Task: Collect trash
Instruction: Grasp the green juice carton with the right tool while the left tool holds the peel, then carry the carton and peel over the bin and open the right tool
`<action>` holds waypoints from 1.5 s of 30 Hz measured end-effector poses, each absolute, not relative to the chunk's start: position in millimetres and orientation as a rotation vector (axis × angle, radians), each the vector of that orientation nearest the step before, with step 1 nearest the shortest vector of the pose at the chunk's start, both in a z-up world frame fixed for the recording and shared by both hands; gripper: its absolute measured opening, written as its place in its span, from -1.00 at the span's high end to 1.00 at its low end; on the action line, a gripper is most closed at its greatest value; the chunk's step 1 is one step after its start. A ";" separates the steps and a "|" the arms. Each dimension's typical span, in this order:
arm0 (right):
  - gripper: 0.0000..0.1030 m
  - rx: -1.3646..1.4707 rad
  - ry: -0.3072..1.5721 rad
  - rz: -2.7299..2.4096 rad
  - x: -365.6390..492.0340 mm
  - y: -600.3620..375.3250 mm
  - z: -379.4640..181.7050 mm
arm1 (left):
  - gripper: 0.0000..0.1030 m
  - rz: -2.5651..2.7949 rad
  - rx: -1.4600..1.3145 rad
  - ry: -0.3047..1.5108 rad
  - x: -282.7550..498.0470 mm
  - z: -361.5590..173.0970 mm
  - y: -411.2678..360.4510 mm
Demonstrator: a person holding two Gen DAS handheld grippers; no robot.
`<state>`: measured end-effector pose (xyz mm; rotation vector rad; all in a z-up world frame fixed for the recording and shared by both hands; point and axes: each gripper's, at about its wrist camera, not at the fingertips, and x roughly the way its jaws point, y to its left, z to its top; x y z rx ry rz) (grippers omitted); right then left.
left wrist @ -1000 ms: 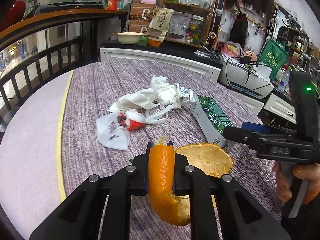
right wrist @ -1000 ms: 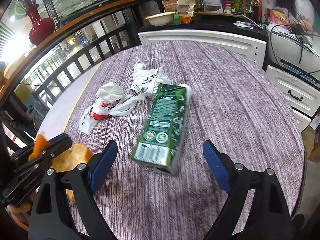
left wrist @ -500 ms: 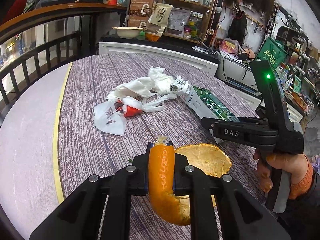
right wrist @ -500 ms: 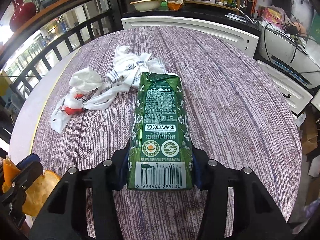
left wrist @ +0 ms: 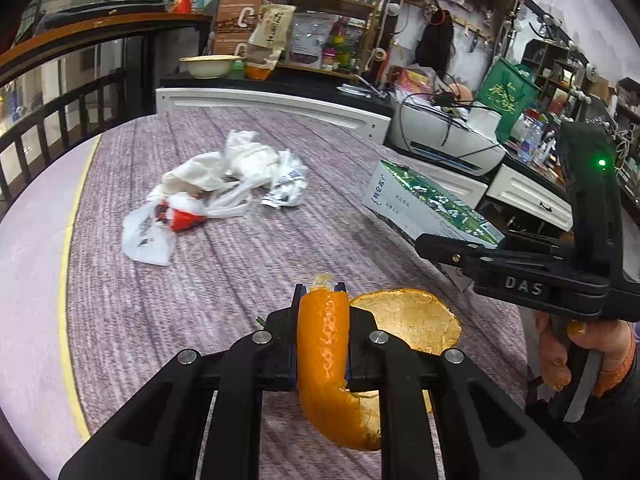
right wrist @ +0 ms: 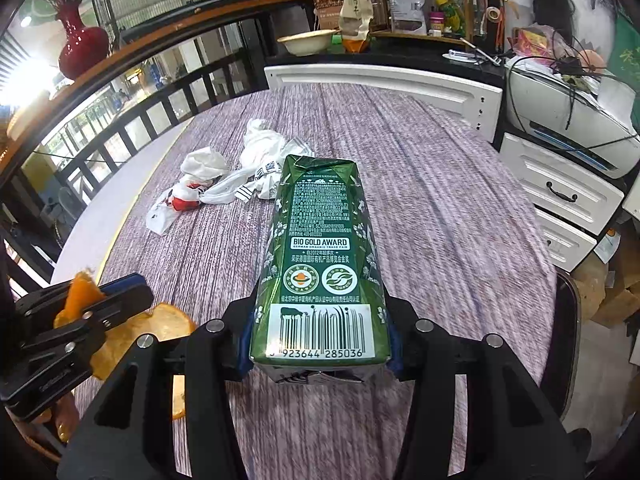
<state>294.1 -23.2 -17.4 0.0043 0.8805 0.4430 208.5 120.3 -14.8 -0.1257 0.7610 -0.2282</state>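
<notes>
Glossy printed carton (right wrist: 320,264); dimpled, shiny orange peel (left wrist: 323,344); crinkled thin plastic bags (left wrist: 224,196) beyond the carton; matt woven-look tablecloth (right wrist: 440,208).

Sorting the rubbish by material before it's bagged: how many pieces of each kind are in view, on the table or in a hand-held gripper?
Orange peel: 1
Green carton: 1
Crumpled white plastic bags and wrappers, one tangled pile: separate pieces cannot be counted, taken as 1
Total: 3
</notes>
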 end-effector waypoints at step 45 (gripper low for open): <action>-0.29 0.285 1.095 -0.022 311.0 -279.3 -170.1 | 0.71 -0.588 0.004 0.795 233.1 -6.7 -101.8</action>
